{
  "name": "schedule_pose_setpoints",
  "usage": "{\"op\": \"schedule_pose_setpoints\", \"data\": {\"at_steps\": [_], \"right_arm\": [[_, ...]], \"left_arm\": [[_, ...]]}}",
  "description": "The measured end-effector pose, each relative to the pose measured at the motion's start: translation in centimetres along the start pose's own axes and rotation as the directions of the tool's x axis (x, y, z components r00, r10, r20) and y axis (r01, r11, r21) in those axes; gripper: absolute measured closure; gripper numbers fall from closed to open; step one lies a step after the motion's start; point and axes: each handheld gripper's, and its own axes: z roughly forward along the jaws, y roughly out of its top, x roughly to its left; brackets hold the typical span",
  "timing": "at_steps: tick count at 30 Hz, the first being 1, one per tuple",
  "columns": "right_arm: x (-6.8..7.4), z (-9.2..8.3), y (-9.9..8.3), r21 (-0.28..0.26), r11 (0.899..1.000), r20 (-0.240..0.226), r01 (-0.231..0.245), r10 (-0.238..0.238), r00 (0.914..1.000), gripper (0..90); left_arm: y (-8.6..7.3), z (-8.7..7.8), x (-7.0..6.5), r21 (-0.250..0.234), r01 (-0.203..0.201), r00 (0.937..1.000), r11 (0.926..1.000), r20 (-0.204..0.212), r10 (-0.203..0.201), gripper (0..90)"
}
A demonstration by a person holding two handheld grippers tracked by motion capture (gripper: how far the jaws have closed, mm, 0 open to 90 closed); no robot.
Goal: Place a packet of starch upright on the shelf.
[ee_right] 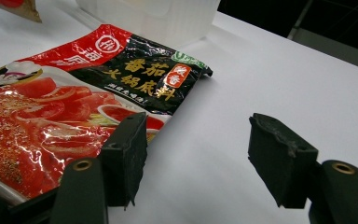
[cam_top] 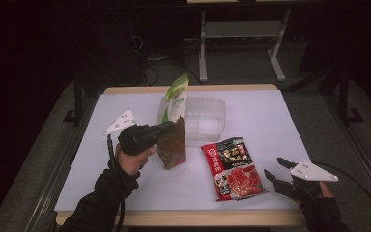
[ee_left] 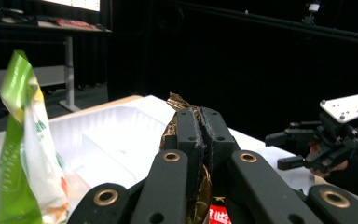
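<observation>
My left gripper point(cam_top: 170, 127) is shut on the top edge of a brown and dark red pouch point(cam_top: 172, 147), which it holds upright on the white table just in front of a clear plastic container point(cam_top: 205, 118). In the left gripper view the jaws point(ee_left: 199, 128) pinch the pouch's crinkled gold top point(ee_left: 179, 103). A green and white bag point(cam_top: 176, 96) stands at the container's left end. A red and black soup-base packet point(cam_top: 232, 166) lies flat at the front right. My right gripper point(cam_top: 273, 166) rests open beside the packet's right edge, with bare table between its jaws point(ee_right: 198, 140).
The white table cover point(cam_top: 270, 121) ends at a wooden front edge point(cam_top: 198, 217). Dark floor and grey table legs point(cam_top: 203, 43) lie beyond the far edge. The other hand's gripper point(ee_left: 289, 149) appears at the right in the left gripper view.
</observation>
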Motion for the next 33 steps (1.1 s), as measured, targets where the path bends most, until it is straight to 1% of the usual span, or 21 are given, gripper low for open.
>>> {"op": "schedule_pose_setpoints", "data": {"at_steps": [1, 3, 5, 7, 9, 12, 14, 15, 16, 17, 19, 21, 22, 25, 26, 27, 29, 30, 31, 32, 33], "right_arm": [[0.0, 0.0, 0.0, -0.001, 1.0, 0.0, -0.001, 0.001, 1.0, 36.8], [0.0, 0.0, 0.0, 0.001, 1.0, 0.001, -0.004, 0.004, 1.0, 36.8], [-0.1, 0.0, -0.1, 0.002, 1.0, 0.0, -0.005, 0.005, 1.0, 36.8], [0.0, 0.0, -0.1, 0.003, 1.0, 0.001, -0.002, 0.002, 1.0, 36.8], [-0.1, 0.0, -0.1, 0.005, 1.0, 0.004, -0.004, 0.004, 1.0, 36.8], [-0.1, 0.1, -0.2, 0.009, 1.0, 0.005, -0.009, 0.009, 0.9999, 36.8], [-0.1, 0.1, -0.2, 0.011, 1.0, 0.005, -0.008, 0.008, 1.0, 36.8], [-0.1, 0.1, -0.2, 0.012, 1.0, 0.005, -0.008, 0.008, 1.0, 36.8], [0.0, 0.1, -0.2, 0.012, 1.0, 0.005, -0.007, 0.007, 1.0, 36.8], [-0.1, 0.1, -0.2, 0.011, 1.0, 0.005, -0.007, 0.007, 1.0, 36.8], [-0.1, 0.0, -0.2, 0.011, 1.0, 0.006, -0.01, 0.01, 0.9999, 36.9], [-0.1, 0.0, -0.3, 0.011, 1.0, 0.007, -0.01, 0.01, 0.9999, 36.9], [-0.1, 0.0, -0.3, 0.012, 1.0, 0.006, -0.01, 0.01, 0.9999, 37.0], [-0.1, 0.1, -0.3, 0.022, 1.0, 0.01, -0.003, 0.003, 0.9999, 36.9], [-0.1, 0.1, -0.3, 0.022, 1.0, 0.01, -0.003, 0.003, 0.9999, 36.9], [-0.1, 0.1, -0.3, 0.023, 1.0, 0.01, 0.001, -0.001, 1.0, 37.0], [0.0, 0.1, -0.3, 0.024, 1.0, 0.011, 0.009, -0.009, 0.9999, 36.9], [0.0, 0.2, -0.3, 0.026, 1.0, 0.013, 0.01, -0.011, 0.9999, 36.9], [0.0, 0.2, -0.3, 0.028, 1.0, 0.012, 0.008, -0.009, 0.9999, 37.0], [0.0, 0.2, -0.3, 0.028, 1.0, 0.012, 0.008, -0.009, 0.9999, 37.0], [0.1, 0.2, -0.3, 0.033, 0.999, 0.012, 0.013, -0.014, 0.9998, 37.0]], "left_arm": [[0.1, -0.1, 0.0, -0.007, 0.004, 1.0, 1.0, -0.004, -0.004, 87.2], [0.5, -0.2, 0.1, -0.015, -0.004, 1.0, 0.9999, -0.008, 0.004, 87.1], [0.8, -0.3, 0.2, -0.031, 0.005, 0.9999, 0.9995, -0.012, -0.005, 87.1], [1.2, -0.3, 0.1, -0.043, -0.002, 0.9998, 0.9991, -0.022, 0.001, 87.2], [1.6, -0.3, 0.0, -0.053, -0.011, 0.9997, 0.9985, -0.023, 0.01, 87.1], [2.5, 0.1, 0.0, -0.077, -0.01, 0.9997, 0.997, -0.024, 0.008, 87.1], [3.3, 0.6, 0.1, -0.079, -0.019, 0.9994, 0.9967, -0.031, 0.017, 87.2], [3.3, 0.6, 0.1, -0.079, -0.019, 0.9994, 0.9967, -0.031, 0.017, 87.1], [4.0, 1.1, 0.3, -0.087, -0.02, 0.9989, 0.996, -0.043, 0.016, 87.1], [4.3, 1.4, 0.4, -0.09, -0.021, 0.9987, 0.9958, -0.049, 0.016, 87.1], [4.9, 1.9, 0.5, -0.091, -0.037, 0.9974, 0.9951, -0.065, 0.031, 87.1], [5.1, 2.2, 0.6, -0.091, -0.039, 0.997, 0.9951, -0.07, 0.033, 87.1], [5.5, 2.8, 0.9, -0.092, -0.034, 0.9959, 0.9952, -0.087, 0.026, 87.1], [5.9, 4.1, 1.2, -0.083, -0.043, 0.9934, 0.9956, -0.109, 0.034, 87.1], [5.9, 4.1, 1.2, -0.083, -0.043, 0.9934, 0.9956, -0.109, 0.034, 87.1], [6.1, 4.5, 1.3, -0.082, -0.037, 0.9938, 0.9959, -0.107, 0.028, 87.1], [6.3, 5.1, 1.5, -0.078, -0.049, 0.9911, 0.9957, -0.128, 0.039, 87.1], [6.4, 5.8, 1.9, -0.082, -0.039, 0.9912, 0.9959, -0.13, 0.028, 87.1], [6.5, 6.2, 2.0, -0.079, -0.04, 0.9897, 0.9961, -0.14, 0.029, 87.1], [6.5, 6.2, 2.0, -0.079, -0.04, 0.9897, 0.9961, -0.14, 0.029, 87.1], [6.6, 6.7, 2.2, -0.081, -0.036, 0.9891, 0.996, -0.145, 0.024, 87.1]]}}
